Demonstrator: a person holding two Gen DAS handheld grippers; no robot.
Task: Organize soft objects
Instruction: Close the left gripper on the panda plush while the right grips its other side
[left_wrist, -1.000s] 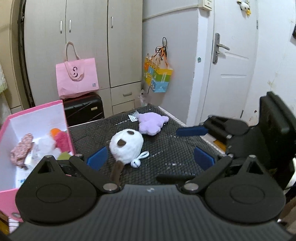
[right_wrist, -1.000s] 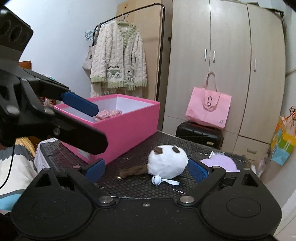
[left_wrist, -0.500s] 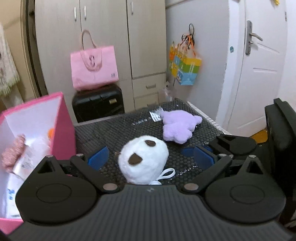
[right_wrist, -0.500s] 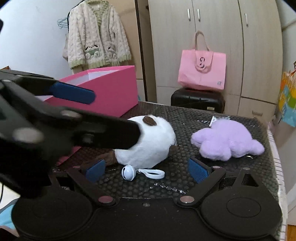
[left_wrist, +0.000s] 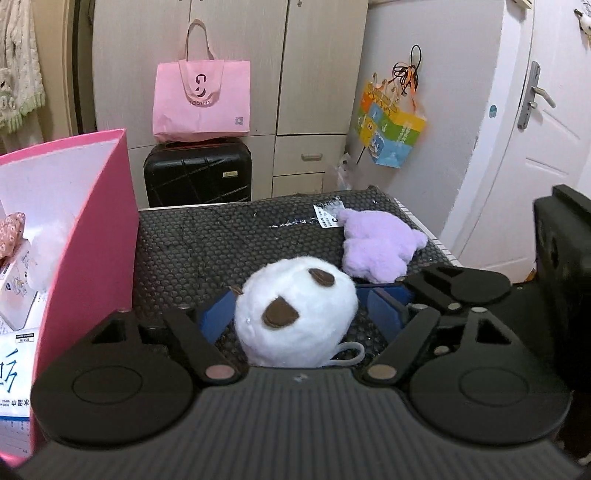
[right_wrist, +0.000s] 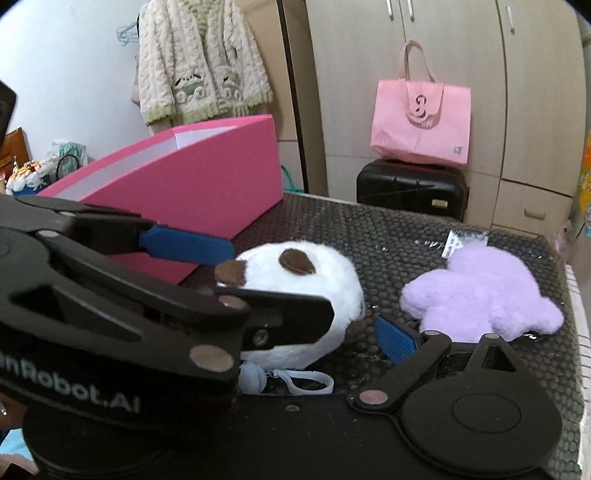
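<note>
A white round plush (left_wrist: 295, 314) with brown ears lies on the black honeycomb mat (left_wrist: 207, 240). My left gripper (left_wrist: 299, 314) straddles it; its jaws are closing, and a thin gap still shows at the right blue pad (left_wrist: 384, 314). In the right wrist view the left gripper (right_wrist: 280, 288) reaches in from the left over the same plush (right_wrist: 325, 280). My right gripper (right_wrist: 295, 343) stands open just right of the plush, its left finger hidden. A purple plush (right_wrist: 480, 291) lies farther right, untouched. The open pink box (left_wrist: 92, 229) stands at the left and holds soft items.
A small bell on a white loop (right_wrist: 253, 380) lies by the white plush. A paper tag (left_wrist: 325, 214) sits near the purple plush (left_wrist: 376, 247). Behind the mat a pink tote (left_wrist: 201, 96) rests on a black suitcase (left_wrist: 197, 173). A door (left_wrist: 535, 147) is at right.
Both grippers moved forward and down toward the white plush. The left jaws narrowed around it, and the plush now sits between the left pads.
</note>
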